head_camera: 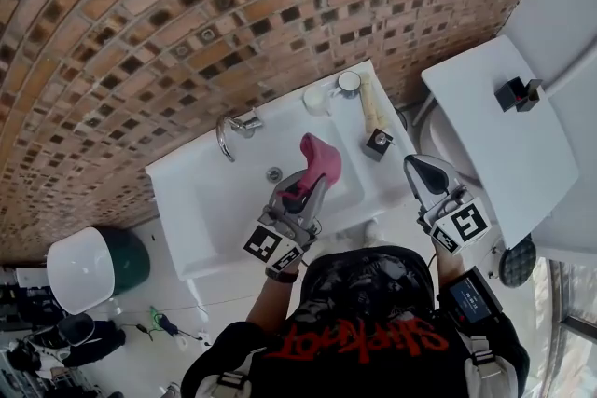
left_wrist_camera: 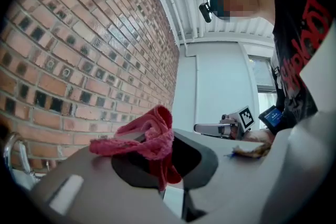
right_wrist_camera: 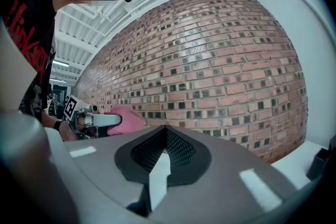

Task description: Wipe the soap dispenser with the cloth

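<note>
A pink-red cloth hangs bunched over the white sink, with my left gripper shut on it. In the left gripper view the cloth drapes over the jaws' tips. The soap dispenser, a beige bottle with a black head, is on the sink's right rim, to the right of the cloth and apart from it. My right gripper hovers off the sink's right front corner, shut with nothing in it. The right gripper view shows its jaws together and the left gripper with the cloth.
A chrome tap stands at the back left of the sink, and a white cup with a metal top sits beside the dispenser. A brick wall is behind. A toilet lid is to the right and a bin to the left.
</note>
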Demonstrator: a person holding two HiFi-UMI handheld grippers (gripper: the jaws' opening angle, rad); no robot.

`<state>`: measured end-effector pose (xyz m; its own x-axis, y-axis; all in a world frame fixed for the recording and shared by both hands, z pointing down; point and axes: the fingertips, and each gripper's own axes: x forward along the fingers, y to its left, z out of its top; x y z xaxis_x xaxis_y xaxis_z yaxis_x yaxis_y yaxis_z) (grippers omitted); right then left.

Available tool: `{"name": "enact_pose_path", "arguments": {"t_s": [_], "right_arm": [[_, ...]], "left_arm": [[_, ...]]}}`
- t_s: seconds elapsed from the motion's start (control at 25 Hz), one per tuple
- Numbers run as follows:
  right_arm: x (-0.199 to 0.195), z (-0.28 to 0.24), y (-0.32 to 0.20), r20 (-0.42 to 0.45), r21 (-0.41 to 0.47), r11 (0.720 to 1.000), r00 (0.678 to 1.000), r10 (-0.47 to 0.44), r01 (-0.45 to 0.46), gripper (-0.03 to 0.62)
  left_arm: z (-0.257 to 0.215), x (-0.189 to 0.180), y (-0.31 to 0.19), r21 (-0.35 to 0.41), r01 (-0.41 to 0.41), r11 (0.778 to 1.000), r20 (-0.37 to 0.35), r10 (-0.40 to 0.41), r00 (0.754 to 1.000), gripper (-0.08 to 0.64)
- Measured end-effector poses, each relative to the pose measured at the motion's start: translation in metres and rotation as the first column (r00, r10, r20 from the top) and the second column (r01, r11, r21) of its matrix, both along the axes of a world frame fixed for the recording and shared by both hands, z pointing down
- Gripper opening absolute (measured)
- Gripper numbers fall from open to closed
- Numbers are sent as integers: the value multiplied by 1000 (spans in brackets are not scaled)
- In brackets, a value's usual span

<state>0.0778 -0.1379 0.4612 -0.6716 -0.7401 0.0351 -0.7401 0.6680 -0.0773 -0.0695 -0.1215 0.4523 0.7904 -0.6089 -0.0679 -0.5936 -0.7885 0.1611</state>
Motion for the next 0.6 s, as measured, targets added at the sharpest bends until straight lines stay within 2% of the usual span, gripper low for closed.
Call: {"name": "enact_pose_path", "arguments": {"t_s": [0.28,0.4,0.6], "right_arm": [[1,-4,-1,-1,9,1000,1000,-3,3,0],[1,-3,-3,-41,31,999,999,20,-19,0],[0,-7,2,-71,63,998,997,25,-21,0]], "left_arm": [[1,17,4,-30,-78,996,-33,77,996,41],[-2,23,11,-20,-147,989,-64,146,987,41],[-2,36,18,-9,-206,978,-52,205,977,41]]}}
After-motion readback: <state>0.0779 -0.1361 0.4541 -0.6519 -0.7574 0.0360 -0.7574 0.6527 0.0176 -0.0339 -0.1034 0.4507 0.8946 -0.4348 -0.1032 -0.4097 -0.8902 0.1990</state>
